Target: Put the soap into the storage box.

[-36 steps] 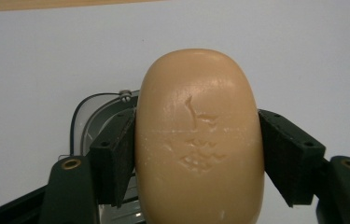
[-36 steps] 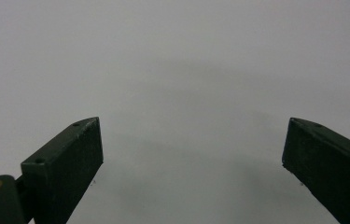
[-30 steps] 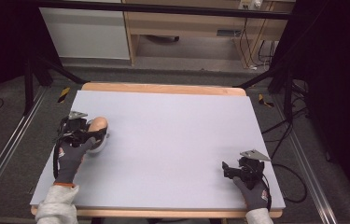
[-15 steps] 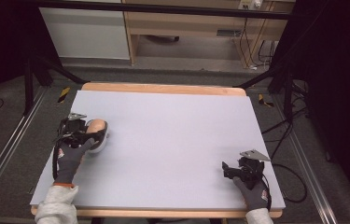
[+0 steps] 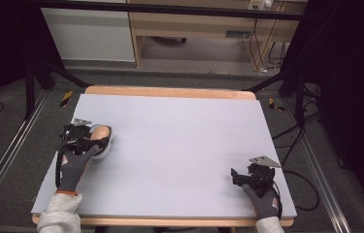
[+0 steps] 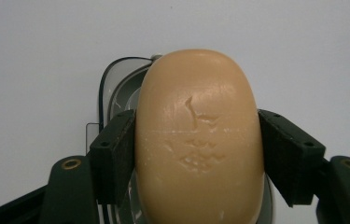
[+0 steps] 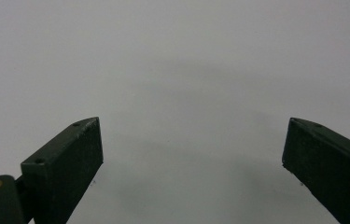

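A tan oval soap bar [image 6: 199, 154] with a faint stamped mark sits between the jaws of my left gripper [image 6: 199, 125], which is shut on its two long sides. Under the bar lies a grey soap dish [image 6: 116, 91] on the pale table. From above, the soap bar [image 5: 100, 132] and left gripper [image 5: 91, 139] are near the table's left edge, with the soap dish [image 5: 107, 145] beneath them. My right gripper [image 5: 236, 175] rests near the front right corner. Its jaws stand wide apart, and the right gripper [image 7: 193, 140] has nothing between them.
The pale lavender table [image 5: 179, 141] has a wooden rim. Black cables [image 5: 296, 145] trail off its right side. A wooden cabinet [image 5: 189, 29] stands beyond the far edge, and dark stand legs [image 5: 48, 73] are at the back left.
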`<state>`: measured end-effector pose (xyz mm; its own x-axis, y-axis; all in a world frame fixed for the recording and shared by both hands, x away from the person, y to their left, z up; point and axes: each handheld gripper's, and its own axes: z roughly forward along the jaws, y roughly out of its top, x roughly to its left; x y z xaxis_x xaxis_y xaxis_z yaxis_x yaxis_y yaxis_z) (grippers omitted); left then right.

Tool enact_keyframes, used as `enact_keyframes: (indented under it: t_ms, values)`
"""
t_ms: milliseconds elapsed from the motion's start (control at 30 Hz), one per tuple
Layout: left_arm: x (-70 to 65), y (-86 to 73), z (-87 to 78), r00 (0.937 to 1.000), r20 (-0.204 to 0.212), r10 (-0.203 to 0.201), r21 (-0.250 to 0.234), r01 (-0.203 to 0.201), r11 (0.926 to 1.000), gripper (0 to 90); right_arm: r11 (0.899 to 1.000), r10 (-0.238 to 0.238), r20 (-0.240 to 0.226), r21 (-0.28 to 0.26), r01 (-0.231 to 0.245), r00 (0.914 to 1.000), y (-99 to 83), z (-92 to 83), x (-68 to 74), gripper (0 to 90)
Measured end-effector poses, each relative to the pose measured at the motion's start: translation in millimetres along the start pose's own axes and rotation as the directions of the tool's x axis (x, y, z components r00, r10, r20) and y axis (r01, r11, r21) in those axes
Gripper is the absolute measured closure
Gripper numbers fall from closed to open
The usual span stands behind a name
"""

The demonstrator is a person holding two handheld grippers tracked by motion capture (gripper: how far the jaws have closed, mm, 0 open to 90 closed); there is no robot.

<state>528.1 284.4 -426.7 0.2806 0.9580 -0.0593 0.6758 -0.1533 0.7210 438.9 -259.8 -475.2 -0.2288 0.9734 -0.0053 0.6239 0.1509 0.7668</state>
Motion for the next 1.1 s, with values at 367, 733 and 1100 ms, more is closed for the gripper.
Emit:
enact_keyframes:
  t_ms: [367,733,1100]
  values:
    - [1.7,-1.1,0.2,1.0000,-0.004,-0.006,0.003,0.006,1.0000,31.2,1.000,-0.005,-0.002,0.001,0.005,1.0000,0.0,0.1,0.3,5.4]
    - [0.6,-1.1,0.9,1.0000,-0.009,0.004,0.006,-0.004,1.0000,31.2,1.000,-0.003,-0.001,0.003,0.003,1.0000,0.1,0.2,0.7,5.4]
    - [-5.7,2.7,-10.3,0.9996,0.026,0.011,-0.054,-0.010,0.9985,31.3,1.000,-0.003,-0.001,0.002,0.003,1.0000,0.0,-0.1,0.5,5.4]
